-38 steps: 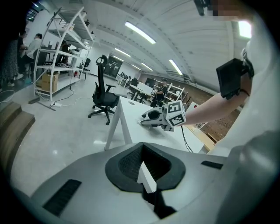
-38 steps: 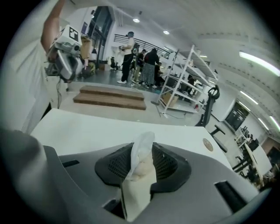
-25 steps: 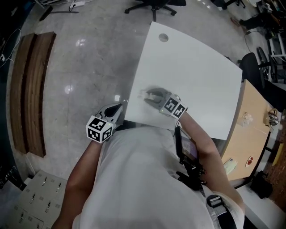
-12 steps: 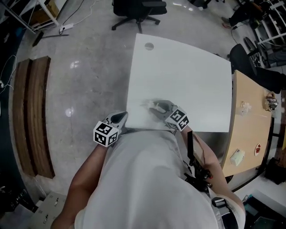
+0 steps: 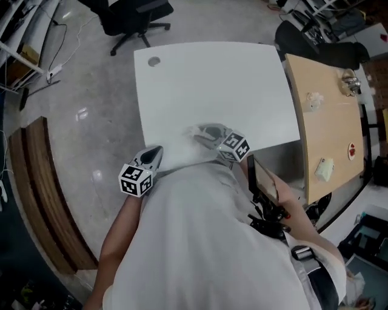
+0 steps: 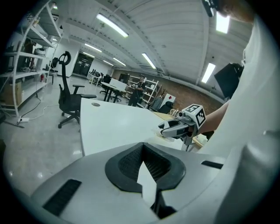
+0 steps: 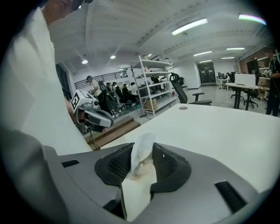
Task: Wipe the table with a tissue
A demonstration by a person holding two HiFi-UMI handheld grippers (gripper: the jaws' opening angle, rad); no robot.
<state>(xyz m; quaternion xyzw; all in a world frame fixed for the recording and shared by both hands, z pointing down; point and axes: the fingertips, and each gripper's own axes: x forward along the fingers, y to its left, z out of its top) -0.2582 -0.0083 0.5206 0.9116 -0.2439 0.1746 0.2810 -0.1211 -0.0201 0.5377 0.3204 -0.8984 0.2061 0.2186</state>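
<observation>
The white table fills the middle of the head view. My right gripper is over its near edge, shut on a crumpled white tissue. In the right gripper view the tissue stands pinched between the black pads of that gripper, with a brownish stain low on it. My left gripper hangs just off the table's near left corner. In its own view the left gripper has its tips together and nothing between them. From there the right gripper shows ahead over the table.
A round cable hole sits in the table's far left corner. A black office chair stands beyond it. A wooden table with small items adjoins on the right. A curved wooden bench runs along the floor at left.
The head view has swung, so the table now lies more squarely ahead. The right gripper has kept the tissue near the near edge. The left gripper has stayed off the corner.
</observation>
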